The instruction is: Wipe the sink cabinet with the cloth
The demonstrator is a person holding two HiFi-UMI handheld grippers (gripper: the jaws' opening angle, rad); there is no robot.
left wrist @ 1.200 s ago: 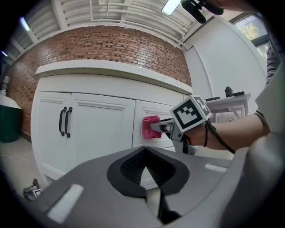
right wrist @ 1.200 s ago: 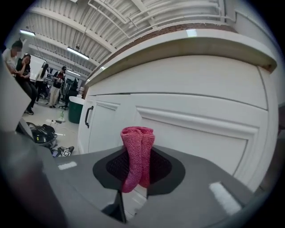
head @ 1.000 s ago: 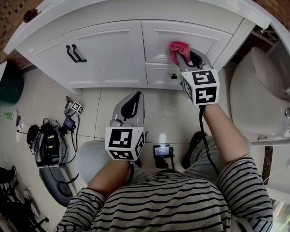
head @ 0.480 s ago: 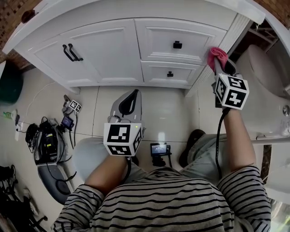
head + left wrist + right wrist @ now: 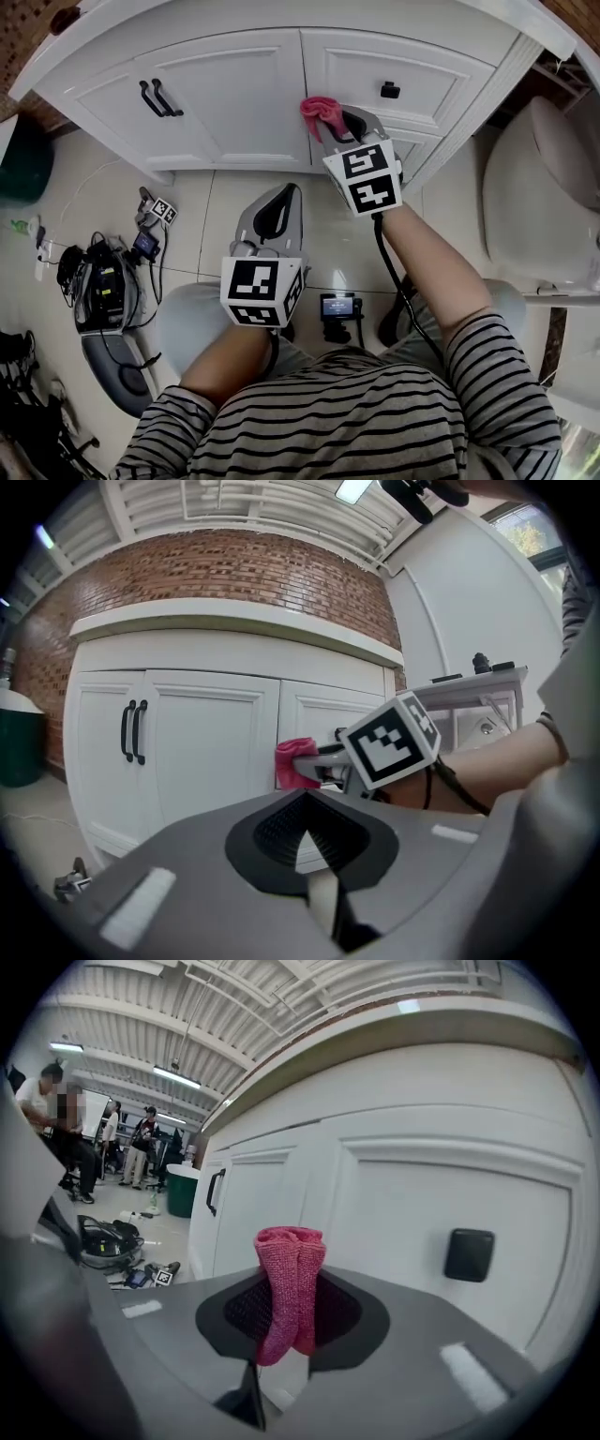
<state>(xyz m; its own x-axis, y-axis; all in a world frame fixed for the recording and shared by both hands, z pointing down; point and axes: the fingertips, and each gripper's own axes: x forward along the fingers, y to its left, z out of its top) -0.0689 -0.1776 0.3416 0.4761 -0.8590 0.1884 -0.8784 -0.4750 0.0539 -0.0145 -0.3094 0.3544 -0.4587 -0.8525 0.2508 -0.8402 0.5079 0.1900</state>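
My right claw (image 5: 329,122) grips the pink cloth (image 5: 315,108), its long axis upright, just before the cabinet (image 5: 234,84) front straight ahead. My left claw (image 5: 284,195) is closed on nothing, lower and farther from the cabinet.

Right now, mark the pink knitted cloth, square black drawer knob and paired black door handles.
Pink knitted cloth (image 5: 289,1283): right gripper view, its middle fold.
Square black drawer knob (image 5: 469,1254): right gripper view, its face.
Paired black door handles (image 5: 141,731): left gripper view, right bar's middle.
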